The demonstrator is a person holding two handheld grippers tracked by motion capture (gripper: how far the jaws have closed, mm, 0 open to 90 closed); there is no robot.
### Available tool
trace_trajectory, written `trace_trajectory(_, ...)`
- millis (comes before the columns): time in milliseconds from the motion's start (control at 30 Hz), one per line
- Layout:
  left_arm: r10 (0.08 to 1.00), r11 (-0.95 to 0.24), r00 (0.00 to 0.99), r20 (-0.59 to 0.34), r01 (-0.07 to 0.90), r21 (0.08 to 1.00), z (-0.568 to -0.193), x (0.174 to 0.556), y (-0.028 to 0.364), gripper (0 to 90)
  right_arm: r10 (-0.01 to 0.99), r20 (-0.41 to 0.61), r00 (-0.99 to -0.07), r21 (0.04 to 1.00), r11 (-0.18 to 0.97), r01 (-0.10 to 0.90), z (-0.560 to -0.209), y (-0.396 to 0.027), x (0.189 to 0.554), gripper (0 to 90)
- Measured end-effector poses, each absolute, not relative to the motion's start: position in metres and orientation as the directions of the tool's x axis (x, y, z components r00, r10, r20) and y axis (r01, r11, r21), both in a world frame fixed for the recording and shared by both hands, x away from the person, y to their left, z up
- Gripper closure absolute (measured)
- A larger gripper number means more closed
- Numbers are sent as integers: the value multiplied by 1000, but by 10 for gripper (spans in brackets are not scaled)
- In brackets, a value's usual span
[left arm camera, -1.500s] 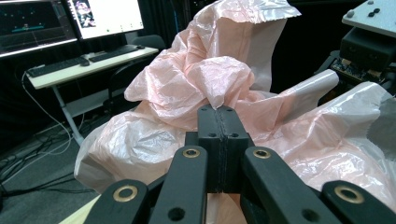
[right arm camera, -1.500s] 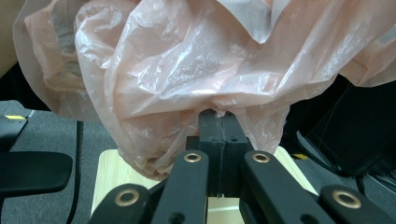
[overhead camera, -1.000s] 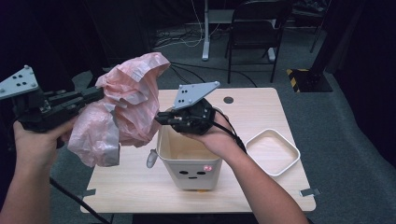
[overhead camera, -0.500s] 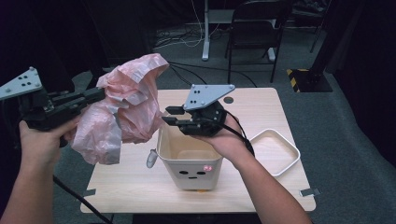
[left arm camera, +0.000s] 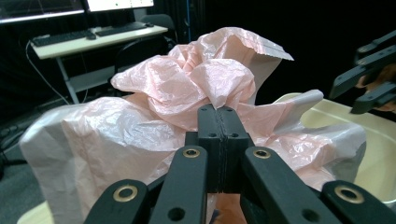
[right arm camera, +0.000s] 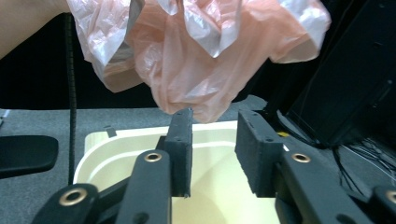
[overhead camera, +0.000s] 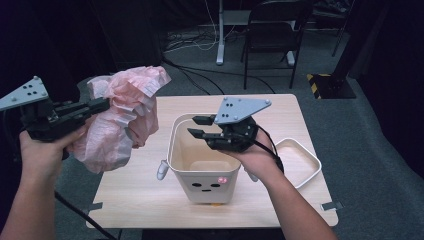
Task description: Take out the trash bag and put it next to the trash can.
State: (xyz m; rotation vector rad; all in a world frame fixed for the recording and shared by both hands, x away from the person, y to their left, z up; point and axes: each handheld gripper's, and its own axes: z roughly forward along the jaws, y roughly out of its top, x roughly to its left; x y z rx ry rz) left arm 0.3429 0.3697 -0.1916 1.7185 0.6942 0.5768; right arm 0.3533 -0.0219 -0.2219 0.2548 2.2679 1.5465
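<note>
pink plastic bag (overhead camera: pixel 122 117) was held up in the air at the left of the table (overhead camera: pixel 150 195), beside and above the cream bin (overhead camera: pixel 200 165), well crumpled and hanging in loose folds. it was pinched by the left gripper (overhead camera: pixel 102 104), whose jaws were clamped tight on a fold of the film; in the left gripper view the two pads (left arm camera: pixel 219 140) were seen pressed flat together with the bag (left arm camera: pixel 187 107) bunched just past them. the bin stood upright near the middle of the table, its printed face turned toward the person, and its inside was seen bare. the right gripper (overhead camera: pixel 197 126) was held level over the bin's open top, pointing toward the bag. its jaws had just been opening and stood parted, and nothing was gripped between them; in the right gripper view the bag (right arm camera: pixel 196 56) was seen hanging above and beyond the fingertips (right arm camera: pixel 180 135), apart from them, with the bin's rim (right arm camera: pixel 116 135) below. a white tray (overhead camera: pixel 305 160) lay on the table at the right of the bin, just beside the right hand (overhead camera: pixel 255 157).
</note>
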Motion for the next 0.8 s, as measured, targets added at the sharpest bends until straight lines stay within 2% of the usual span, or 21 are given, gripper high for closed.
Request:
trace_trajectory(467,722,-183,692,-24,224,957,-243,365,367,895,404,-200,-893,940,337,-58,-236,-56,339,606)
trace_trajectory(800,739,-186,672,-50,274,944,-275,383,367,894,477,-180,-860,954,299,-34,-241,-89,338,583)
